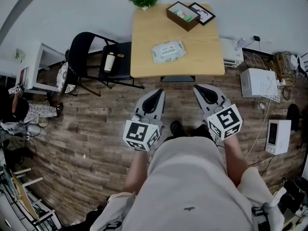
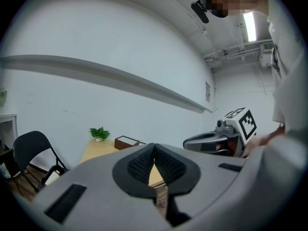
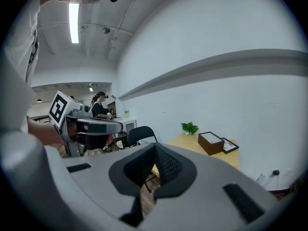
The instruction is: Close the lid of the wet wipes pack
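Note:
The wet wipes pack (image 1: 168,51), white with green print, lies flat near the middle of the wooden table (image 1: 144,64). Both grippers hang over the floor in front of the table, well short of the pack. My left gripper (image 1: 158,91) is shut with nothing in it, and its tips (image 2: 154,146) meet. My right gripper (image 1: 198,87) is shut and empty too, jaws touching (image 3: 154,146). The pack is hidden behind the jaws in both gripper views. Whether its lid stands up I cannot tell from here.
A brown box (image 1: 182,15) and a framed picture (image 1: 202,13) sit at the table's far right corner, a small plant (image 1: 144,0) at its far left. A black folding chair (image 1: 94,57) holding a bottle (image 1: 110,61) stands left of the table. White appliances (image 1: 260,83) line the floor on the right.

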The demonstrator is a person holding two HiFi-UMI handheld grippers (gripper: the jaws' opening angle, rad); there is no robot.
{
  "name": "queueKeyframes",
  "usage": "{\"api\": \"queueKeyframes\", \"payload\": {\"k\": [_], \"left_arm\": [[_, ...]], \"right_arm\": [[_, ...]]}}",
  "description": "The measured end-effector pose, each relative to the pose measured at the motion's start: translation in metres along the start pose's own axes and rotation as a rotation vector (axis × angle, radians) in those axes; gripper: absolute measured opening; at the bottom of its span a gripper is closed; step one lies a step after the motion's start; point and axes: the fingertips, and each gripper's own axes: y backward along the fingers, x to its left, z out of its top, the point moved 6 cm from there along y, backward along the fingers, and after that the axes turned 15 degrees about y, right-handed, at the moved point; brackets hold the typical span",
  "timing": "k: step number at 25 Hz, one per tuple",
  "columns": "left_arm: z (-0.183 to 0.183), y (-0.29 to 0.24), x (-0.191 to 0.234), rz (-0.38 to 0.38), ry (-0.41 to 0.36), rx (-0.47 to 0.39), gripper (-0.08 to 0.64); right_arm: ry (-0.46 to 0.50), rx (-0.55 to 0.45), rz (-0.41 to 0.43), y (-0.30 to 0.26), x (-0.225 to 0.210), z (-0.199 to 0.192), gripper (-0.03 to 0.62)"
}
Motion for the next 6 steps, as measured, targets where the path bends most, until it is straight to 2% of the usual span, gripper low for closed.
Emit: {"api": "queueKeyframes", "payload": {"k": [6], "left_arm": [[-0.0017,0.0045,0.0030,0.005,0.001,0.005,0.008]], "right_arm": [[0.002,-0.003,0.009,-0.0018,0.0048,0.0038,-0.002]]}}
